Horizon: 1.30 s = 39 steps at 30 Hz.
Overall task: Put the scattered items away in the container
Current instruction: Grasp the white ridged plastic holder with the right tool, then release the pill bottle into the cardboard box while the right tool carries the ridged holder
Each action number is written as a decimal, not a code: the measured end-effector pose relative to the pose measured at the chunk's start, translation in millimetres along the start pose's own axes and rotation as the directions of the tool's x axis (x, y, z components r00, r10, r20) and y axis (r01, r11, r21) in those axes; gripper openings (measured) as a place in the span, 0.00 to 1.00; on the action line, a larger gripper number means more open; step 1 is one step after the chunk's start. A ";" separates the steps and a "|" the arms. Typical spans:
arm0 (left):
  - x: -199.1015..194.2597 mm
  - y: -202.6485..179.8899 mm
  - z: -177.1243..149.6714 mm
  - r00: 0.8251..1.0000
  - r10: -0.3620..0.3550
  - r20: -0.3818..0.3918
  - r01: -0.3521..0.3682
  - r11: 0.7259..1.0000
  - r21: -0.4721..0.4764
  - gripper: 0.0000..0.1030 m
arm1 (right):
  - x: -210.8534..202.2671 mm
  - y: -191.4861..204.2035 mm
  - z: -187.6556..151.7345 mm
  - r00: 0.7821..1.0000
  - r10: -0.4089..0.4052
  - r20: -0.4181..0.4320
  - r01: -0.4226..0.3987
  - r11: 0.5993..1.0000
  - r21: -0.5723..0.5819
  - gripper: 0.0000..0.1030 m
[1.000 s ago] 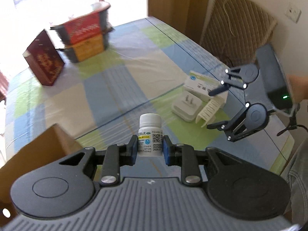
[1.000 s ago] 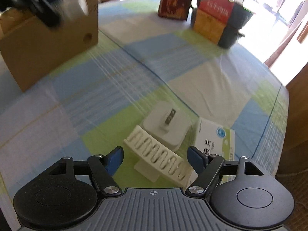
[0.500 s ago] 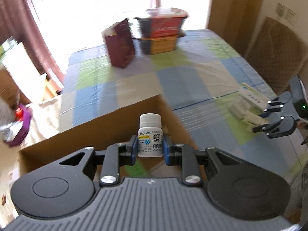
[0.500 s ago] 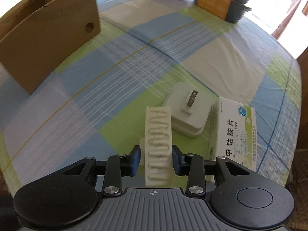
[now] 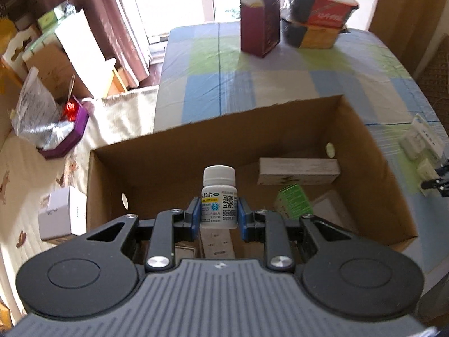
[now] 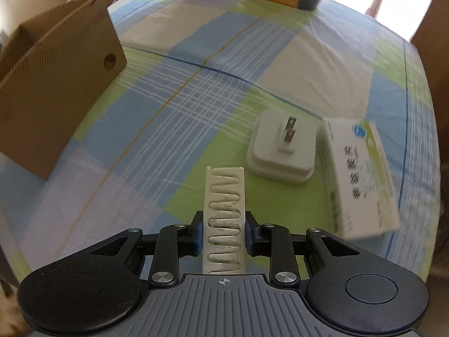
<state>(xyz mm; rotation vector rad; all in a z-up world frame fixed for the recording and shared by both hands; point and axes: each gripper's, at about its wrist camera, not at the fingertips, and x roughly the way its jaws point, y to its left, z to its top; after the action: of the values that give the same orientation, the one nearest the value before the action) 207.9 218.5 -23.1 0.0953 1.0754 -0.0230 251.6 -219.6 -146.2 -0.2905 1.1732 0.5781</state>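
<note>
While the left tool clamps a white pill bottle upright between its blue pads, the cardboard box lies open directly beneath and ahead of it, its mouth filling the left wrist view from about nine o'clock round to three. The bottle's long axis stands vertical, cap up, and it hangs above the near half of the box floor. Already inside are a pale flat carton at one o'clock from the bottle and a green packet at three o'clock, so the open patch of floor lies toward eleven and nine o'clock. Judging from this, a release here should drop the bottle inside the walls rather than onto the rim.

Over on the right, the right tool is closed narrow on a white ribbed clip, whose long axis runs straight out along the fingers toward twelve o'clock. From that tool the box sits at ten o'clock, well apart across the checked worktop, so this piece has a long carry to the left before it can go in. Left on the cloth are a white plug adapter at one o'clock, prongs up, and a medicine carton just beside it at two o'clock, blurred. The right tool is clearly the nearer one for both.
</note>
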 end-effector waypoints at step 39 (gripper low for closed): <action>17.1 52.5 -30.1 0.999 -0.040 0.019 0.042 0.989 -0.142 0.35 | -62.6 114.9 100.5 0.950 0.201 0.241 -0.202 0.979 -0.020 0.30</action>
<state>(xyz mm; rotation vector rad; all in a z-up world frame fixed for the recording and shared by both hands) 193.0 273.9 -48.9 -0.0553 1.0602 0.0161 248.3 -92.0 -41.7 -0.0917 0.9727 0.7675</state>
